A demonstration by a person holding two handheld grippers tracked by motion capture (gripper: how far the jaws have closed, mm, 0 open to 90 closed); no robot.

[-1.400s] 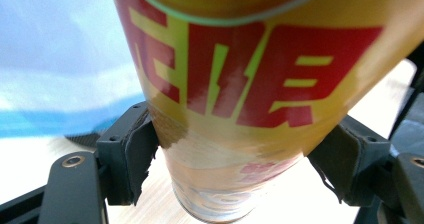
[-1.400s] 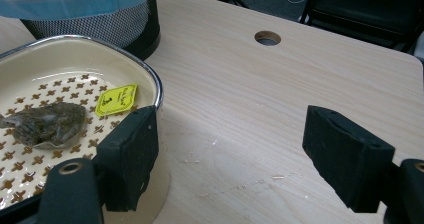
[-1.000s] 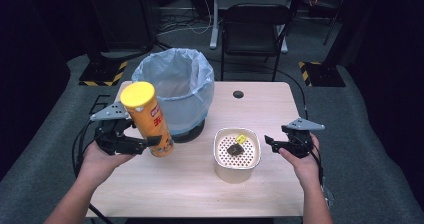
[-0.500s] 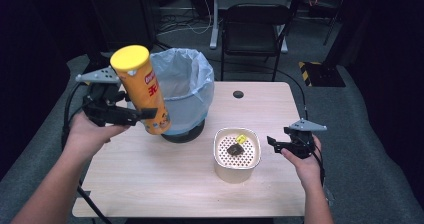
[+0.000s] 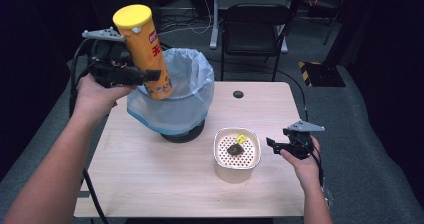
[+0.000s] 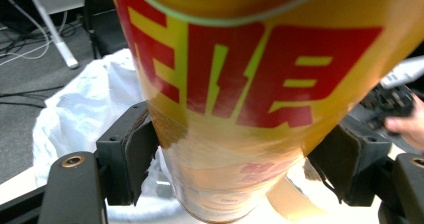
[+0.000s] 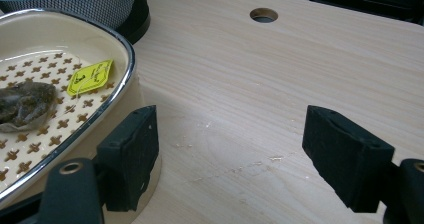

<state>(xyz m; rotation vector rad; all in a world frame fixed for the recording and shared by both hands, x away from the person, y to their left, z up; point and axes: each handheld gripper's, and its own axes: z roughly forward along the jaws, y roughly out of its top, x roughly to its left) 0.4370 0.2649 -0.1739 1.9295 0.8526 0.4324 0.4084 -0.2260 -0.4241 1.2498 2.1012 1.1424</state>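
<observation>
Above the wooden surface [image 5: 150, 179], the left tool [image 5: 145, 75] has its jaws pressed on the lower half of a tall yellow can [image 5: 144, 49], which leans beside the near rim of the lined bin [image 5: 180, 91], not yet over the opening. The grip is low and the can is top-heavy, so I judge it can tip or slip out and fall on the surface instead of in the bin. The can's bottom may also catch the thin bag and pull it. The right tool [image 5: 275, 145] rests with jaws apart and nothing between them, just beside the cream dish [image 5: 222, 166], which holds a used tea bag [image 5: 235, 149].
</observation>
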